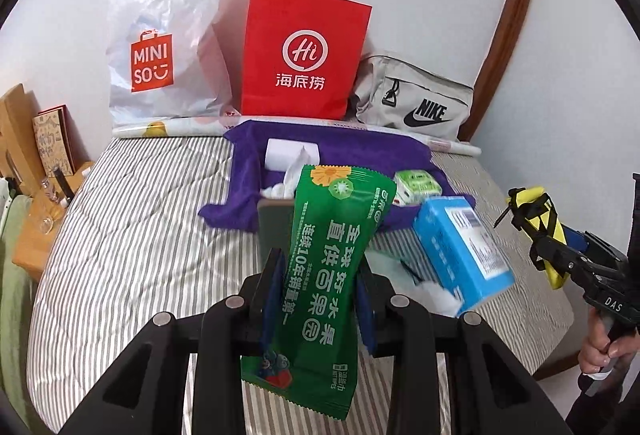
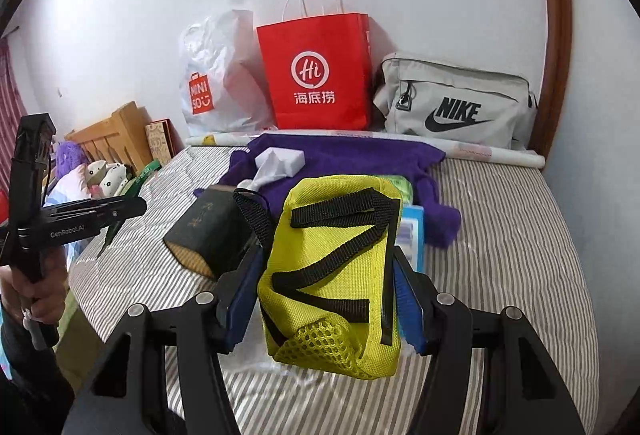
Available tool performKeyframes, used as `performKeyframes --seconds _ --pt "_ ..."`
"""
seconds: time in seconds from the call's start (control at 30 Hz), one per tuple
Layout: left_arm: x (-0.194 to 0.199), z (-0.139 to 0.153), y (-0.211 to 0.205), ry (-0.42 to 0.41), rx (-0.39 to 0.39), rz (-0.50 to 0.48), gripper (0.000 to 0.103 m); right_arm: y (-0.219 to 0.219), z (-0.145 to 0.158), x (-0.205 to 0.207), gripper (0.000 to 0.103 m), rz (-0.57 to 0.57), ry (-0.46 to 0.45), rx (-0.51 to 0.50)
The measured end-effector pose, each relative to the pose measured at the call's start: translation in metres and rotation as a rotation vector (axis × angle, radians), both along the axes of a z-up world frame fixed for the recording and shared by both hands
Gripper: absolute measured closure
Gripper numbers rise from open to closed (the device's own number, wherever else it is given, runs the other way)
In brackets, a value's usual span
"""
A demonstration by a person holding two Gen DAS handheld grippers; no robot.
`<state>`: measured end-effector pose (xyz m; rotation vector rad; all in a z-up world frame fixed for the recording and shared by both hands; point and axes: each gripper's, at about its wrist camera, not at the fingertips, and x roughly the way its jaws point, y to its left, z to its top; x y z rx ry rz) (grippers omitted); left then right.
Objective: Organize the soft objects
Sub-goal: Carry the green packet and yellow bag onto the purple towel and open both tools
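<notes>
My left gripper (image 1: 318, 291) is shut on a green wet-wipes pack (image 1: 320, 275) and holds it upright above the striped bed. My right gripper (image 2: 326, 295) is shut on a yellow fabric pouch (image 2: 332, 275) with black straps; it also shows at the right of the left wrist view (image 1: 536, 211). A purple towel (image 1: 344, 151) lies spread at the back of the bed, with a white tissue pack (image 1: 292, 153) and a small green-white packet (image 1: 418, 187) on it. A blue box (image 1: 460, 247) lies at the towel's front right edge.
A white Miniso bag (image 1: 168, 47), a red paper bag (image 1: 304, 55) and a grey Nike bag (image 1: 416, 103) stand along the wall. A dark book (image 2: 208, 231) lies on the bed (image 1: 140, 215). A wooden nightstand (image 1: 36, 231) stands to the left.
</notes>
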<state>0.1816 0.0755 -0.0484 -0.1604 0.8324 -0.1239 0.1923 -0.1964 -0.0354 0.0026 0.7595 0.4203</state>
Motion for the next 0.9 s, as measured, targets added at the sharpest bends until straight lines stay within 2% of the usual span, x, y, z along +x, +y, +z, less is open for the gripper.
performKeyframes --seconds 0.47,0.7,0.9 --pt "0.079 -0.001 0.0 0.034 0.004 -0.02 0.072 0.007 0.002 0.077 0.042 -0.01 -0.027 -0.002" --pt "0.12 -0.015 0.001 0.087 -0.042 -0.048 0.072 0.005 -0.007 0.116 0.041 -0.015 0.0 -0.023" --pt "0.15 -0.025 -0.002 0.121 -0.036 -0.069 0.072 0.009 -0.013 0.15 0.041 0.006 0.01 -0.052"
